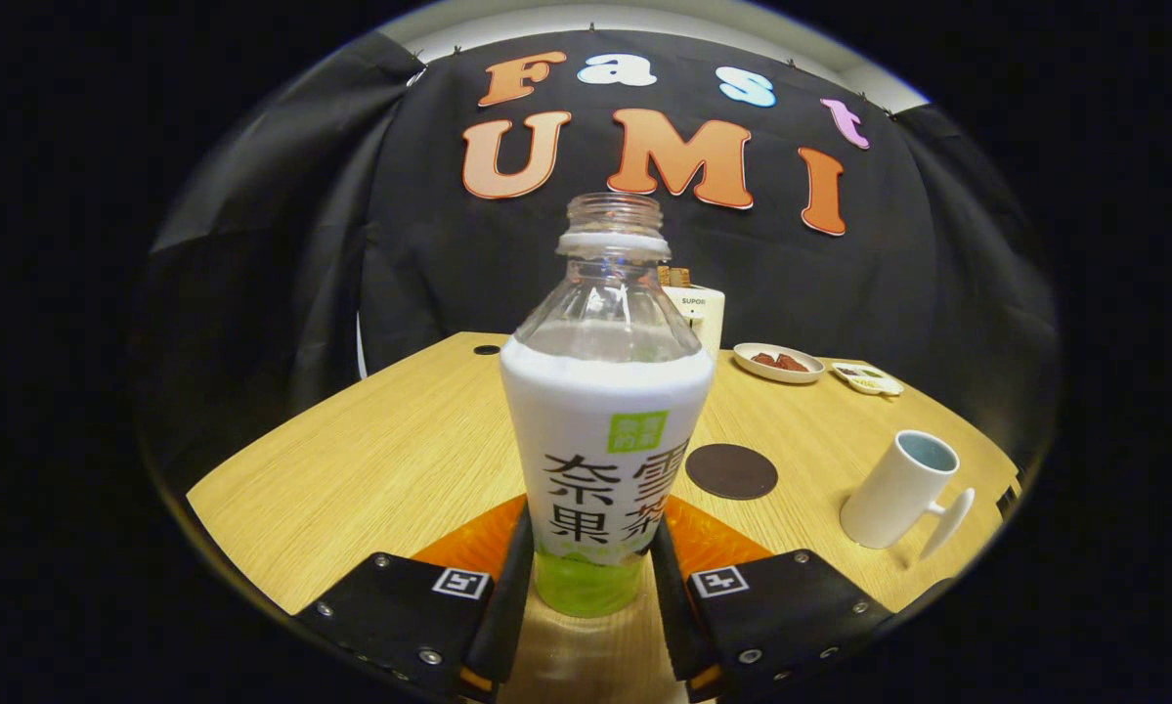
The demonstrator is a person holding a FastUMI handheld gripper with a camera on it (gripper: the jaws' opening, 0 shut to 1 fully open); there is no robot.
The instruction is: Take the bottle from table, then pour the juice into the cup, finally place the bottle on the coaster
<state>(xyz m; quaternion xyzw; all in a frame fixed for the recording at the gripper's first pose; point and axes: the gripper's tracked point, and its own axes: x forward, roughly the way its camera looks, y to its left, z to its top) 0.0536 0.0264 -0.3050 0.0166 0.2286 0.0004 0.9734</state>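
1. My claw [590, 587] is clamped on the bottle [605, 430], both fingers [507, 587] pressing its lower sides; it stands upright between them, uncapped.
2. Risk: the grip sits low and the bottle is tall, so it may tip or slip as I lift.
3. Risk: open neck, so a fast swing could spill juice short of the cup [896, 487] at 2 o'clock.
4. Coaster [731, 471] at 1 o'clock, just beyond the bottle, apart from the cup.
5. Wood table [370, 460], flat; two small dishes [779, 362] far back; black cloth wall behind.
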